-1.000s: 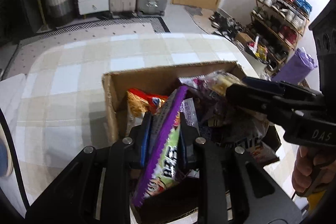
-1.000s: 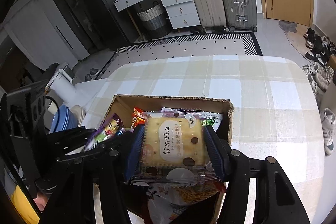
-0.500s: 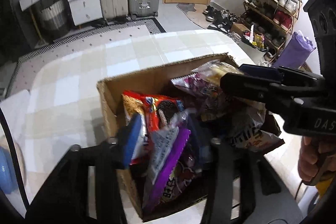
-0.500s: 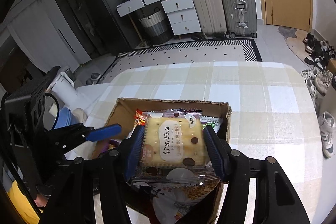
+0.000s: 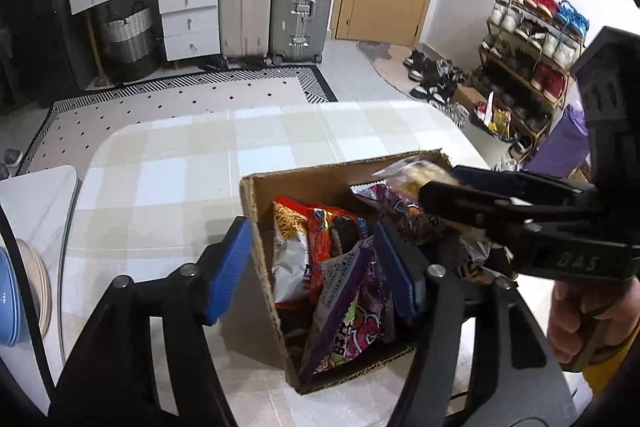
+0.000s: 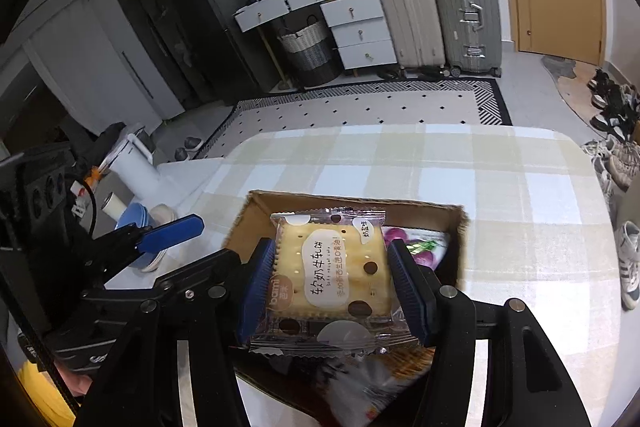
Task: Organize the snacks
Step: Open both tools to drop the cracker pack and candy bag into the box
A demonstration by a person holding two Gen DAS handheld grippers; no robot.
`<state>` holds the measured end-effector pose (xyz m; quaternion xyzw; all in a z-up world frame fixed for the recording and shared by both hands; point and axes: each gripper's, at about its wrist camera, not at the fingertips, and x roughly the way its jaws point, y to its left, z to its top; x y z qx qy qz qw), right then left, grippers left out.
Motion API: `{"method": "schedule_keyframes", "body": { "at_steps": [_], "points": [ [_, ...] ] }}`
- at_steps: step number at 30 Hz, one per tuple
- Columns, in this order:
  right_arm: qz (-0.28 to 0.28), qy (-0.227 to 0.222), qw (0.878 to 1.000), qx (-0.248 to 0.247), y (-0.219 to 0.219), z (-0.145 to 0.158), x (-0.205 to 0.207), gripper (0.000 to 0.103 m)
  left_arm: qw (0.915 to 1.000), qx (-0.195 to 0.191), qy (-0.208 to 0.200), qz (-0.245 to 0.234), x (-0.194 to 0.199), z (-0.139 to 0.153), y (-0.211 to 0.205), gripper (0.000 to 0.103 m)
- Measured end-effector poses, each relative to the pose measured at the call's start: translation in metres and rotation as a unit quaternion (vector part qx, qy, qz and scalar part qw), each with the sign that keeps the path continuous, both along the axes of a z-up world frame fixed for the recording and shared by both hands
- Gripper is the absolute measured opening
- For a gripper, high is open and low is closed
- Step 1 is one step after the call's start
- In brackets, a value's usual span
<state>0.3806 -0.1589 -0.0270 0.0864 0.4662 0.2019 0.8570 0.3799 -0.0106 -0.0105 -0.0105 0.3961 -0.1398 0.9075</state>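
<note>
A cardboard box (image 5: pixel 320 181) (image 6: pixel 352 198) of snack packets stands on the checked tablecloth. My left gripper (image 5: pixel 312 269) hovers over its left wall. Its jaws are opening, with one blue pad outside the wall and one above the box. Nothing is pressed between them. Below them a purple packet (image 5: pixel 348 307) lies loose in the box next to a red packet (image 5: pixel 322 227). My right gripper (image 6: pixel 332 287) is shut on a clear cracker packet (image 6: pixel 328 267) above the box's near right part. The left wrist view shows it side-on (image 5: pixel 440 187).
Stacked blue and beige bowls (image 5: pixel 16 303) sit on a white side table at the left. The tablecloth (image 5: pixel 180 167) stretches beyond and left of the box. Suitcases (image 5: pixel 276 3), drawers and a shoe rack (image 5: pixel 532 67) stand across the room. A hand (image 5: pixel 580 311) holds the right gripper's handle.
My left gripper let go of the purple packet, which now lies in the box. It opened wide, rose and drew back. My right gripper kept still with the cracker packet.
</note>
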Motion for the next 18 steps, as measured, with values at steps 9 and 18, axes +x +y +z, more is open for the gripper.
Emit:
{"method": "schedule_keyframes", "body": {
  "at_steps": [9,18],
  "points": [
    [0.022,0.012,0.999,-0.020,0.021,-0.017,0.005,0.059,0.9999,-0.007,0.008,0.013,-0.012,0.001,0.016,0.065],
    [0.008,-0.005,0.999,-0.036,0.010,-0.007,-0.007,0.059,0.9997,-0.011,0.011,0.021,-0.018,-0.002,0.016,0.069]
  ]
}}
